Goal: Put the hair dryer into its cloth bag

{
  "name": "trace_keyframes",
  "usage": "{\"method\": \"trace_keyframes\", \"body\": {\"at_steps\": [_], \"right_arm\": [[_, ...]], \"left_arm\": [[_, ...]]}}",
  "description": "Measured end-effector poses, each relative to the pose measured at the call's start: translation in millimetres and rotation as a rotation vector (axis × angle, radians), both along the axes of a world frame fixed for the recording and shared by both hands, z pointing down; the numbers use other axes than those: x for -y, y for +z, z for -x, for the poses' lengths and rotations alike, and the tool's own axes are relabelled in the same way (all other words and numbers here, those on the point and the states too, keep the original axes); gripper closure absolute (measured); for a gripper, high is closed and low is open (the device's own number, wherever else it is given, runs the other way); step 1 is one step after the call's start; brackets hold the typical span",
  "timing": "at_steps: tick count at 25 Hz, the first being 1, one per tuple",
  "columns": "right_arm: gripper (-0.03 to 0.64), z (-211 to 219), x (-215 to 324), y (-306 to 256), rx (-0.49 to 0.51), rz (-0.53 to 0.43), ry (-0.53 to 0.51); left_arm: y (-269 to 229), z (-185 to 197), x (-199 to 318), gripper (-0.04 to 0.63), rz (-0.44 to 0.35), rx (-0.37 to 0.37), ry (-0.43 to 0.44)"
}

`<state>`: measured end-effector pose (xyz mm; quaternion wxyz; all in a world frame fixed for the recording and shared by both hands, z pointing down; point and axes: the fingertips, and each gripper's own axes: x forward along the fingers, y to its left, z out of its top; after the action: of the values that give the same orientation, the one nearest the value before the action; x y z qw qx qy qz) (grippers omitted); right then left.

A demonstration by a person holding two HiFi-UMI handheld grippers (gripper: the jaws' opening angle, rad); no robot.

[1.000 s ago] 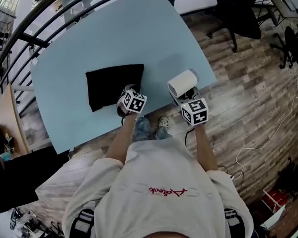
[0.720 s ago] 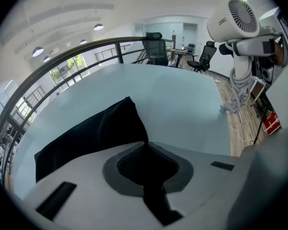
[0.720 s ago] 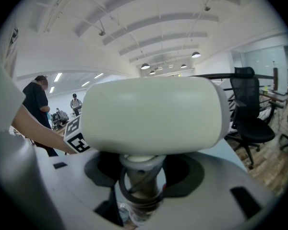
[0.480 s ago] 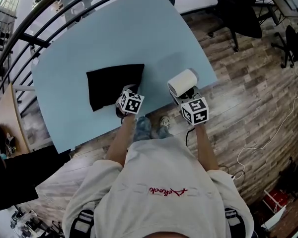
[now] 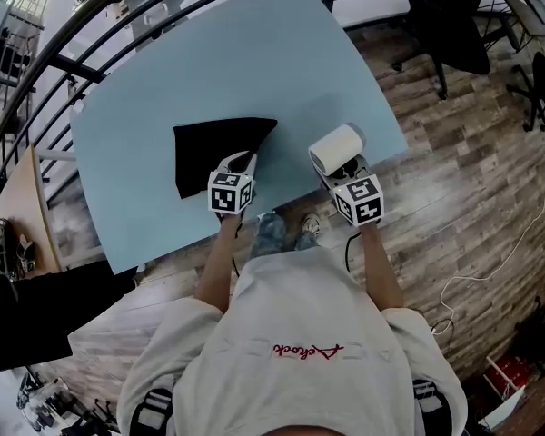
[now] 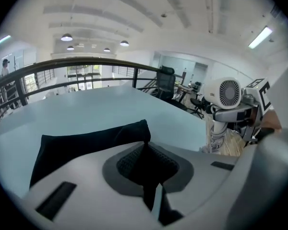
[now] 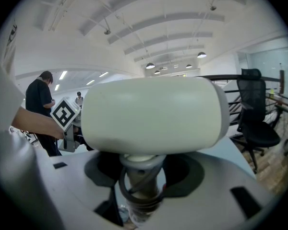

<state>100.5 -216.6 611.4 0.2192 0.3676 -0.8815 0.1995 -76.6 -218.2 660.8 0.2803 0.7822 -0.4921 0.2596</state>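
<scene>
While a person stands at the near edge of a pale blue table [image 5: 254,62], the black cloth bag [image 5: 209,148] lies mostly flat on its middle, with the near right corner drawn up off the surface. Just right of the bag, and clear of both it and the table, the cream hair dryer [image 5: 336,150] is held upright with its barrel level, wholly outside the bag. The right gripper [image 7: 141,174] clamps the dryer's handle below the barrel, jaws set wide around it. The left gripper [image 6: 146,157] has just been closing its jaws, which now pinch a fold of the bag's cloth at that raised corner. Smallest of all, the cord [image 7: 134,188] is wound in loops round the handle, right at the right gripper's jaws. The bagging itself has not begun. Whether the pinch takes one layer of cloth or both cannot be told; if both, the mouth would likely stay closed when the dryer arrives. A thin hold on soft fabric could also slip once the barrel pushes against it, and a loose loop of cord could catch on the rim and drag the bag across the table.
</scene>
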Motion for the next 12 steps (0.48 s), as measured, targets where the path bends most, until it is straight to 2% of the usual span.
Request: {"method": "trace_keyframes", "body": {"at_steps": [12], "right_arm": [[0.379, 22.6, -6.7, -1.6, 0.018, -0.004, -0.042]], "left_arm": [[-43.1, 24.1, -1.7, 0.571, -0.082, -0.092, -0.048]]}}
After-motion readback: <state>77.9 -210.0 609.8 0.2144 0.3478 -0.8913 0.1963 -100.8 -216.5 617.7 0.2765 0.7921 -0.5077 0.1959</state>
